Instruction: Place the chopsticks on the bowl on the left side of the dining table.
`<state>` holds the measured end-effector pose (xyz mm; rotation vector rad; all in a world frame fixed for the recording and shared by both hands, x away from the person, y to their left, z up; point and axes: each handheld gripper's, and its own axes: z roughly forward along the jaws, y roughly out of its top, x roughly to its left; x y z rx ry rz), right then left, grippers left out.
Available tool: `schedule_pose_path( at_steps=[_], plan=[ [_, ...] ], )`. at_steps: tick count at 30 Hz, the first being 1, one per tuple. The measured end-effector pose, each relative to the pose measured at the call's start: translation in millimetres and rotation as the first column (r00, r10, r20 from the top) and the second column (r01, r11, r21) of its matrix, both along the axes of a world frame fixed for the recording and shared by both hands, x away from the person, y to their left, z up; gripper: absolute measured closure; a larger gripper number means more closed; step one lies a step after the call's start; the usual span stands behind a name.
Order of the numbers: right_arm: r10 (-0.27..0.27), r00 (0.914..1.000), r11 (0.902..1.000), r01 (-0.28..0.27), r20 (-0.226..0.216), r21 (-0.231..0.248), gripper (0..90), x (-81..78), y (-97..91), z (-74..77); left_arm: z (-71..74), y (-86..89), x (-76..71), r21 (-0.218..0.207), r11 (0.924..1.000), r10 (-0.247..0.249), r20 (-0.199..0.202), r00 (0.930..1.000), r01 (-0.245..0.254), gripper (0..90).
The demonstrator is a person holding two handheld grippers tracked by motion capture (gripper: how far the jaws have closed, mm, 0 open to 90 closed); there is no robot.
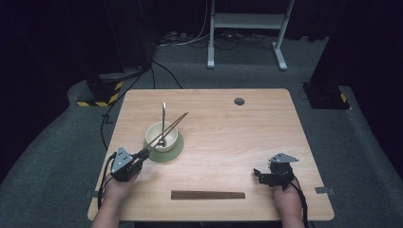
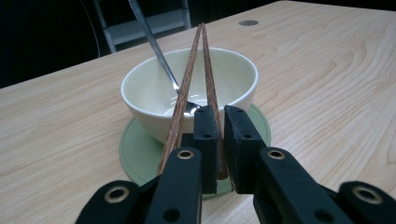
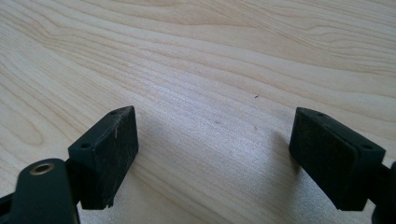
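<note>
Gripping 2 chopsticks (image 2: pixel 196 79) in clamped left gripper (image 2: pixel 220 140), tips over bowl (image 2: pixel 140 100) | bowl on green coaster (image 1: pixel 173 153), spoon (image 1: pixel 163 118) inside | right gripper (image 3: pixel 212 154) wide apart, empty, above table (image 1: pixel 237 137)

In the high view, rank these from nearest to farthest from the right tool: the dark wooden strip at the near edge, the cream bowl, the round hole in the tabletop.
From the right tool:
1. Dark wooden strip, just to its left, near the table's front edge.
2. Round hole in the tabletop, ahead of it near the far edge.
3. Cream ceramic bowl, far across to the left on a green mat.
</note>
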<state>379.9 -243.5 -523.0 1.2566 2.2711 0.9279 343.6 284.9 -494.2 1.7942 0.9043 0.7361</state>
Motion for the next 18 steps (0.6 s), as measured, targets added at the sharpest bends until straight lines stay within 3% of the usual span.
schedule_pose_path(
  at_steps=[13, 18],
  plan=[
    [0.003, 1.0000, 1.0000, -0.003, 0.000, 0.000, 15.6, -0.1, 0.0, 0.0, -0.4, -1.3, -1.8, 0.025, 0.9997, 0.001, 0.000, 1.0000, -0.001, 79.2],
    [0.004, 1.0000, 1.0000, -0.004, 0.000, -0.001, 15.7, -0.1, 0.0, 0.0, 6.0, 0.9, -7.6, 0.004, 1.0000, 0.001, 0.052, 0.9987, -0.001, 70.3]
  ],
)
